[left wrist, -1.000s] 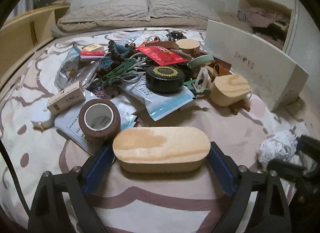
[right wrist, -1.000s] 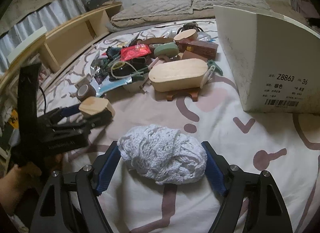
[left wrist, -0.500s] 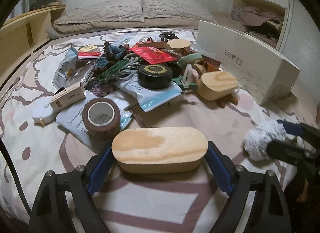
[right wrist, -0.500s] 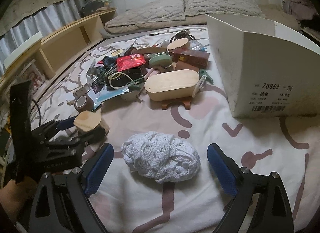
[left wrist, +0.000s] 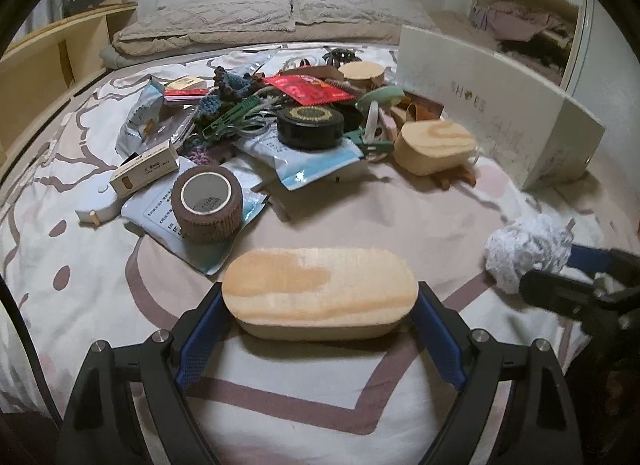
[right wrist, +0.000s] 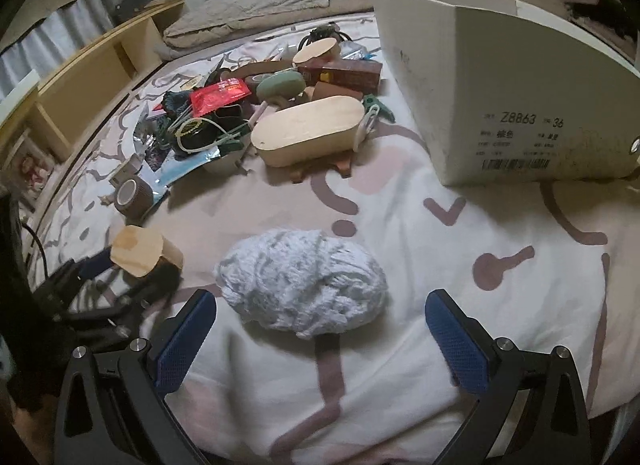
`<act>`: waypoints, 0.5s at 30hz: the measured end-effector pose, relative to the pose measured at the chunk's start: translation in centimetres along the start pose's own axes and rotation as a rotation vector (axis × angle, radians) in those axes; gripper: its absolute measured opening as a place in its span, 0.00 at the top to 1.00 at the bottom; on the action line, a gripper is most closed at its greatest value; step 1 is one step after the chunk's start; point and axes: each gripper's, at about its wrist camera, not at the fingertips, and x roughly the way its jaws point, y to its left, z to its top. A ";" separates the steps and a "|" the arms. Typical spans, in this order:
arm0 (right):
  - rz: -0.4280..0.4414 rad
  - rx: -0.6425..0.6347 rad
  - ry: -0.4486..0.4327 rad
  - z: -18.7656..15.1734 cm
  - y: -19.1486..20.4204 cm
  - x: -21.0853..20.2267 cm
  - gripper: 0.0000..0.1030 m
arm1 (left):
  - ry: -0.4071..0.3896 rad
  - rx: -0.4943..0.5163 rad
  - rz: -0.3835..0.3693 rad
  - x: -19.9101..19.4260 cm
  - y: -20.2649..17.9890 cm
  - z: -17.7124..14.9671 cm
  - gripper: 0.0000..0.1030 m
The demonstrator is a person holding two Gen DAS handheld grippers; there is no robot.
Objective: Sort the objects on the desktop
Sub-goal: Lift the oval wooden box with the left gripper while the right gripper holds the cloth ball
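My left gripper (left wrist: 318, 329) is shut on an oval wooden box (left wrist: 318, 292), its blue pads against both ends; the box also shows in the right wrist view (right wrist: 138, 255). My right gripper (right wrist: 320, 337) is open, its pads apart on either side of a white crocheted bundle (right wrist: 304, 285) that lies on the bedsheet. The bundle shows at the right of the left wrist view (left wrist: 528, 251). A pile of small objects (left wrist: 280, 113) lies mid-bed.
A white shoe box (right wrist: 500, 85) stands at the right. A second oval wooden box (right wrist: 308, 131) sits on a stand by the pile. A brown tape roll (left wrist: 206, 203), a black round tin (left wrist: 310, 127) and a small carton (left wrist: 146, 169) lie near. Shelves (right wrist: 80, 81) run along the left.
My right gripper has opened and let go of the white bundle, which now rests on the sheet. My left gripper still holds the wooden box.
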 end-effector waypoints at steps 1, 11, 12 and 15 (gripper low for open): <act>0.004 0.004 0.005 0.2 0.1 0.0 0.00 | 0.010 0.005 0.010 0.1 -0.1 -0.1 0.13; -0.064 -0.006 0.046 1.6 1.6 1.1 0.00 | 0.031 -0.050 -0.013 0.2 0.7 0.2 0.09; -0.080 -0.007 0.051 1.7 1.6 1.2 0.00 | 0.033 -0.055 -0.015 0.2 0.7 0.3 0.09; -0.096 -0.014 0.054 1.6 1.5 1.4 0.00 | 0.038 -0.064 -0.018 0.4 0.8 0.5 0.09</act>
